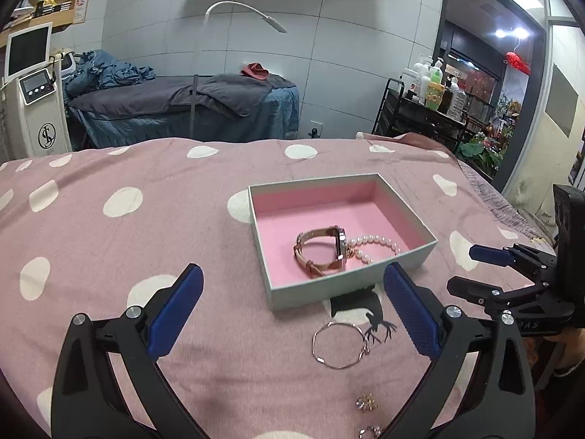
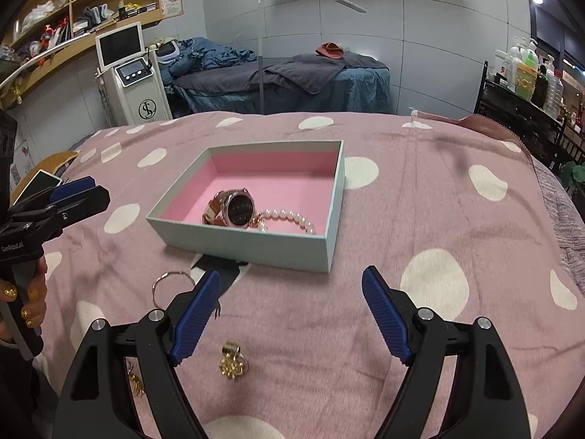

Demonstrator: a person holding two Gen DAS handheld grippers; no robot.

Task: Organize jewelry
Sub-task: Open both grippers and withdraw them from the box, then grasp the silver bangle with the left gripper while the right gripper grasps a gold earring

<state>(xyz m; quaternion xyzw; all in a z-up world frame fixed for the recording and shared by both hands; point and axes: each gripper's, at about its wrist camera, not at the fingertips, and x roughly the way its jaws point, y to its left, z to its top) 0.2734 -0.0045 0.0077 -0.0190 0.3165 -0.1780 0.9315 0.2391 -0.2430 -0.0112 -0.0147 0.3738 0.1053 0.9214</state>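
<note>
A pale green box [image 1: 329,292] with a pink lining sits on the pink dotted bedspread. Inside lie a rose-gold watch [image 1: 321,252] and a pearl bracelet [image 1: 376,241]. The right wrist view shows the same box [image 2: 248,247], watch [image 2: 237,208] and pearls [image 2: 292,217]. In front of the box rests a thin silver bangle [image 1: 314,342], with small gold pieces [image 1: 366,401] nearer me. My left gripper [image 1: 292,270] stands wide open before the box, holding nothing. My right gripper [image 2: 291,274] is open too, above the cover, a gold charm [image 2: 232,360] just below it.
The bedspread [image 1: 109,256] falls away at the right edge. A black deer print [image 1: 380,329] marks the cloth by the bangle. A phone [image 2: 38,183] lies at the far left. Behind stand a treatment bed [image 1: 182,109], a white machine [image 1: 33,109] and a bottle cart [image 1: 431,109].
</note>
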